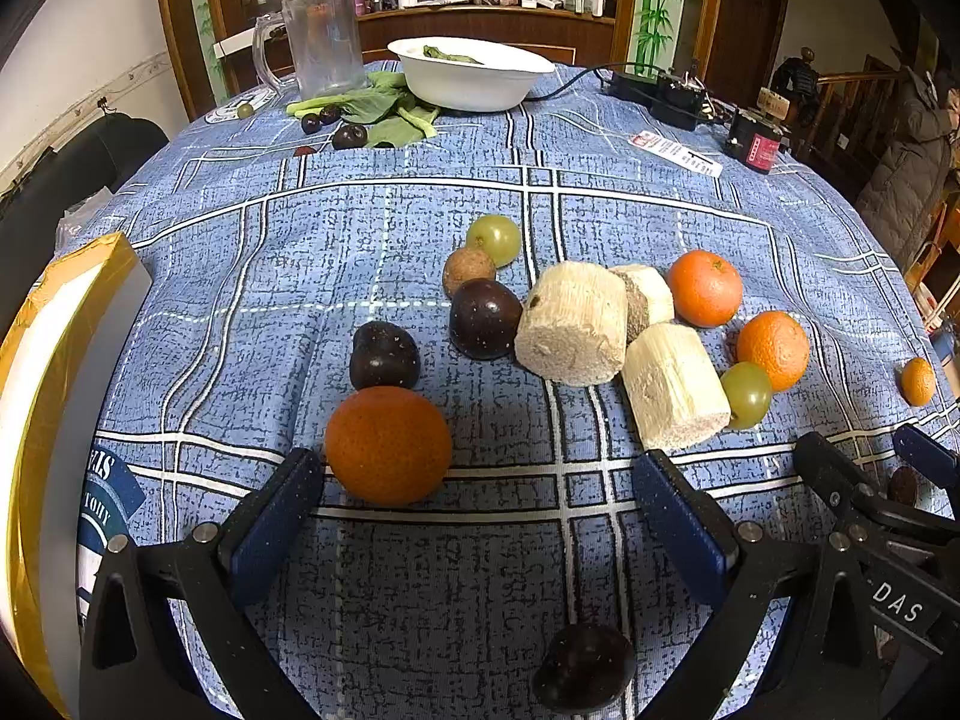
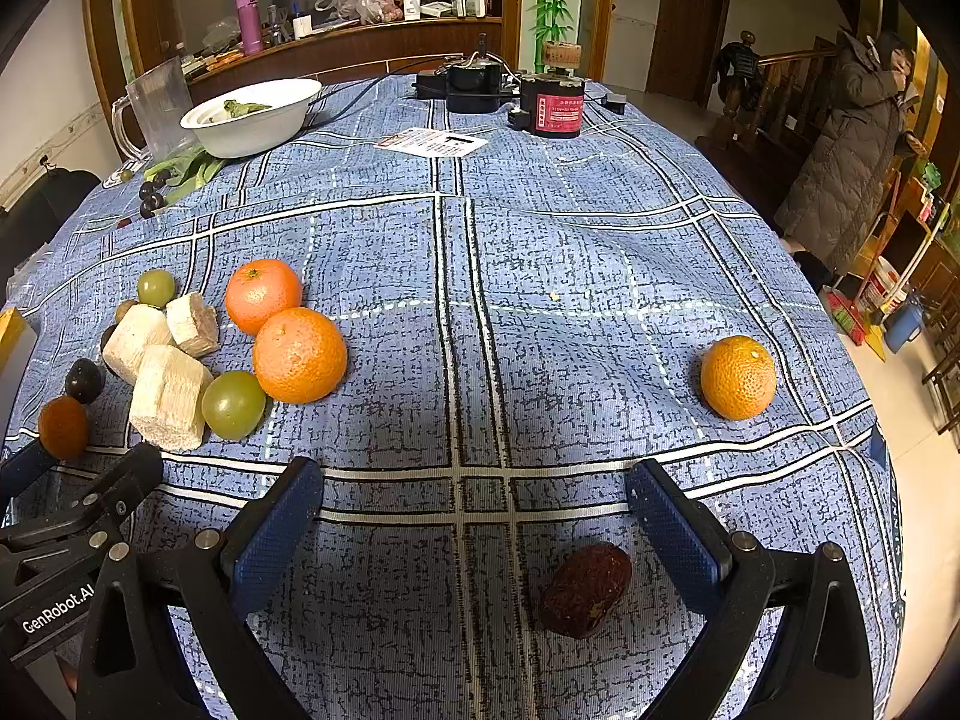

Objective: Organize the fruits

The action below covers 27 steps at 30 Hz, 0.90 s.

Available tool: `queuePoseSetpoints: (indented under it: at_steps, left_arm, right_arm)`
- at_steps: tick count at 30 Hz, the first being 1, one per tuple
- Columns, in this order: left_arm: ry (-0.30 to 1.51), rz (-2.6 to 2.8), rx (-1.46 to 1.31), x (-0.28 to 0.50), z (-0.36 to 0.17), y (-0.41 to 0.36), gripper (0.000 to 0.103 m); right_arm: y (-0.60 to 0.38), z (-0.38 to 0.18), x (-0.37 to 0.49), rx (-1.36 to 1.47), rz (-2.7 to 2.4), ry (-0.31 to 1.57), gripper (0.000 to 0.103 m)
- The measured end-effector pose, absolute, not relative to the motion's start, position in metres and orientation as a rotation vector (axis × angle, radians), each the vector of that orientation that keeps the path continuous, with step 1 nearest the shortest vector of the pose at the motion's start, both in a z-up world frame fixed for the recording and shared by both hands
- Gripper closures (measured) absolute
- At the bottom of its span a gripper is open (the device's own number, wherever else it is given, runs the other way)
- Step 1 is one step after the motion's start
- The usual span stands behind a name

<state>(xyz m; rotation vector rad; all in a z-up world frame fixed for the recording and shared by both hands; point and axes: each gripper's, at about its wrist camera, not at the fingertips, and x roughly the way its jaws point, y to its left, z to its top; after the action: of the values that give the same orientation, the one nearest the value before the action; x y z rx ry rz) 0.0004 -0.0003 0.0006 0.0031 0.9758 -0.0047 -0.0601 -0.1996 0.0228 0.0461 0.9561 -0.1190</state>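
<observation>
Left gripper [image 1: 480, 516] wide open above blue checked tablecloth [image 1: 372, 240] — small orange [image 1: 388, 444] just beside its left finger.

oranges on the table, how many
4: one by the left hand-held gripper, two touching beside the white chunks, one alone at the right. Others could be hidden behind the fruit pile.

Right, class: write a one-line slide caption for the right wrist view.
Open right hand-held gripper above a red date, one orange apart from the fruit cluster.
</observation>
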Motion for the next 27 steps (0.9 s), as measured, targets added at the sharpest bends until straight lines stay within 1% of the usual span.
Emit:
queuePoseSetpoints:
  at_steps: [5, 7, 9, 11, 13, 16, 20, 21, 24, 27]
  left_arm:
    - [1.008, -0.028, 0.015, 0.003, 0.002, 0.000, 0.000]
    - [1.014, -0.057, 0.029, 0.001, 0.001, 0.002, 0.000]
    - [1.059, -0.096, 0.048, -0.001, 0.002, 0.004, 0.000]
    - [1.076, -0.150, 0.010, -0.009, 0.010, 0.012, 0.002]
    - [1.033, -0.192, -0.040, -0.023, 0.023, 0.023, 0.003]
    - [0.924, -0.164, -0.080, -0.051, 0.046, 0.052, 0.003]
    - [1.030, -0.104, -0.147, -0.067, 0.048, 0.101, 0.002]
    - [1.021, -0.086, -0.168, -0.072, 0.051, 0.111, 0.002]
    - [0.921, -0.029, -0.220, -0.090, 0.068, 0.144, 0.002]
    - [0.848, -0.032, -0.256, -0.094, 0.083, 0.161, 0.002]
  right_arm:
    - [-0.200, 0.022, -0.059, 0.062, -0.126, 0.961, 0.001]
    - [-0.198, 0.022, -0.057, 0.073, -0.141, 0.993, 0.001]
    - [-0.194, 0.022, -0.057, 0.075, -0.144, 1.035, 0.001]
    - [-0.193, 0.023, -0.056, 0.070, -0.132, 1.061, 0.001]
    - [-0.196, 0.024, -0.063, 0.070, -0.128, 1.056, 0.001]
    - [-0.196, 0.023, -0.065, 0.064, -0.121, 1.048, 0.001]
    - [-0.194, 0.023, -0.072, 0.066, -0.135, 1.033, 0.001]
    - [-0.193, 0.023, -0.072, 0.060, -0.138, 1.019, 0.001]
    - [-0.193, 0.024, -0.075, 0.054, -0.131, 1.017, 0.001]
    - [-0.194, 0.035, -0.088, 0.088, -0.083, 0.982, 0.004]
